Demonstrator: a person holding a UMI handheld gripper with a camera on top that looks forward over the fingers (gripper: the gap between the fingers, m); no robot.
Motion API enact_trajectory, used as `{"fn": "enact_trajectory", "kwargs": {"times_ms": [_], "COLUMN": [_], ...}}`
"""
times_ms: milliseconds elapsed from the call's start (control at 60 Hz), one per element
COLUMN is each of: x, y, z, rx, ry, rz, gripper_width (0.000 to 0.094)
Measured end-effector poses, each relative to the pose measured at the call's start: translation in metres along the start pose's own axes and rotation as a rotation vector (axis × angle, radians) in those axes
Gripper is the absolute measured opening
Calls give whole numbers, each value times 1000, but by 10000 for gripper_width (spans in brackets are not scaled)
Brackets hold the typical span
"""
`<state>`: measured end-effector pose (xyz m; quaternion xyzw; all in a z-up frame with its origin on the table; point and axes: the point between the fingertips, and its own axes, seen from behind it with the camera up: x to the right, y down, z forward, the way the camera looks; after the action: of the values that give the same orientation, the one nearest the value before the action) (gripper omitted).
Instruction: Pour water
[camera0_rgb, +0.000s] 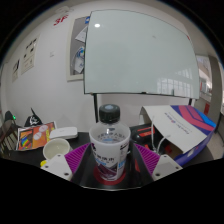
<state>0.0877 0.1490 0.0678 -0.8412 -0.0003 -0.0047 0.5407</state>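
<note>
bottle between fingers, whiteboard behind

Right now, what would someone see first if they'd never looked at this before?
First the bottle, clear with a black cap, standing right between the gripper fingers, whose purple pads sit close on each side of it. Next the big whiteboard on the wall beyond it. Then the small cup on the table beside the bottle, near a colourful card.

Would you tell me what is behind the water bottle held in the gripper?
Behind the bottle, shut between the gripper fingers, a whiteboard stands against the wall. The bottle covers the table directly behind it.
</note>
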Motion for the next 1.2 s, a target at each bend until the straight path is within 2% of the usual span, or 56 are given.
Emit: {"fn": "enact_trajectory", "kwargs": {"times_ms": [150,317,483,683,933,1200], "x": [3,-2,-10,-24,-31,-40], "y": [-6,0,33,72,83,73], "z": [-46,-129,-228,-327,-386,-405], "rx": [-6,-21,-59,-90,-77,-44], "ry": [47,77,124,121,113,100], "rz": [-28,-28,-39,-42,-63,-60], "gripper_width": [844,846,847,846,847,846]}}
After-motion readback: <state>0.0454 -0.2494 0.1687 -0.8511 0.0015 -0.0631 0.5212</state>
